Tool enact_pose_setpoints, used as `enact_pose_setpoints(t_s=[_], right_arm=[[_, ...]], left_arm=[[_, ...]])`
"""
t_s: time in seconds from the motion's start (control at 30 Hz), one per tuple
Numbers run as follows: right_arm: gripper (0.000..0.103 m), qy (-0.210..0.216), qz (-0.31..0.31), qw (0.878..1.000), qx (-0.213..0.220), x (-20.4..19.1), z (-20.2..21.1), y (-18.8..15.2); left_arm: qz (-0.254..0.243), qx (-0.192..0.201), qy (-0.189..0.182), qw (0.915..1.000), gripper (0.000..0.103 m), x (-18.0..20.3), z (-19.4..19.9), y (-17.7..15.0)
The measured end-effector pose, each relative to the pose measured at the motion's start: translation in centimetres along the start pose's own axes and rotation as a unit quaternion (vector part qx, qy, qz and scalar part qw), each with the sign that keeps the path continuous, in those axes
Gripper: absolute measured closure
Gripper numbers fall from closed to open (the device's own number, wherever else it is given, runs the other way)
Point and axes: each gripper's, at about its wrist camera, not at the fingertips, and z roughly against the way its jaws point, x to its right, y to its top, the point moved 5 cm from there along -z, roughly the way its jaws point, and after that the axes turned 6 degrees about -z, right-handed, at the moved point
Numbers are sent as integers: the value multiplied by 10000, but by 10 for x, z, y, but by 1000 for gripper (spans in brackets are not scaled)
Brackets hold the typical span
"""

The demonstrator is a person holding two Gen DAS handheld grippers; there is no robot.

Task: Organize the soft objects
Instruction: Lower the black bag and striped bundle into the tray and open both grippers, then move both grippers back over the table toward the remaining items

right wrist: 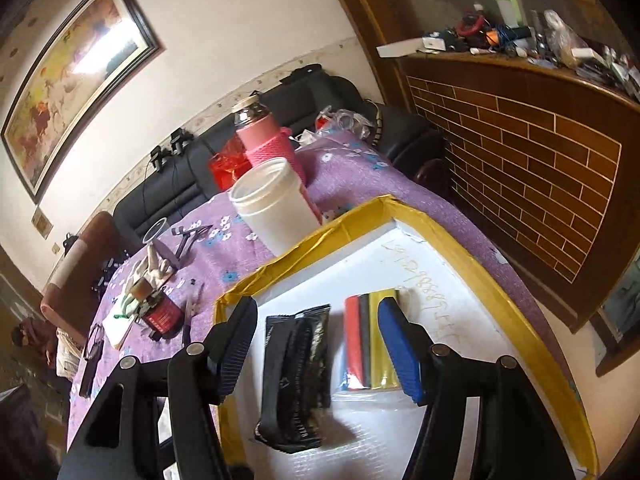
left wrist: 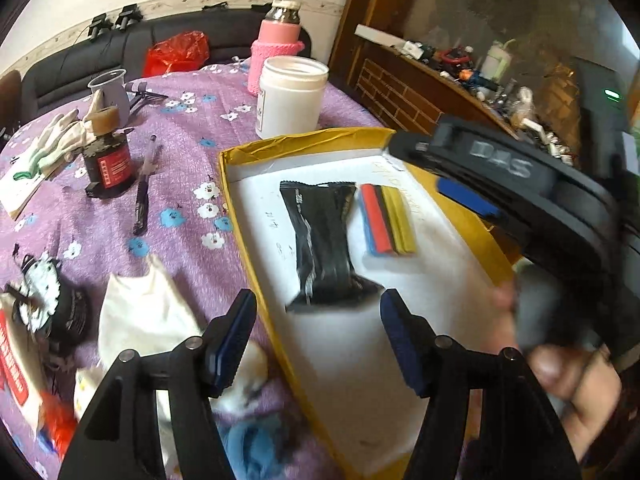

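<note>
Both claws, left (left wrist: 318,330) and right (right wrist: 318,346), wide open and empty above the black packet (left wrist: 324,240) in the box (left wrist: 240,216).

A round table under a purple flowered tablecloth (right wrist: 352,176) anchors the room. Behind it runs a black leather sofa (right wrist: 168,196) below a cream wall holding a dark-framed painting (right wrist: 76,76). Right of it stands a brick-patterned wooden counter (right wrist: 520,168).

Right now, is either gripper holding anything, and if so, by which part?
Nothing is held. The left gripper and right gripper are both open over the yellow-edged tray; the black packet lies loose on it.
</note>
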Motion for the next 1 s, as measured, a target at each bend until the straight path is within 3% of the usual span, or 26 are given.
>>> enact_pose_setpoints(t_s=[0.37, 0.73, 0.87, 1.0], right_arm=[[36, 108, 677, 9976, 122, -40, 4, -20], [36, 315, 1202, 9915, 393, -78, 29, -42], [35, 668, 1332, 9877, 476, -105, 56, -61], [28, 1176, 1584, 9798, 317, -141, 73, -96]], left_arm=[[-151, 410, 51, 9990, 39, -22, 60, -47], [-41, 646, 310, 9974, 39, -73, 122, -99], [59, 797, 438, 9958, 34, -97, 144, -119], [288, 780, 562, 9949, 34, -127, 155, -138]])
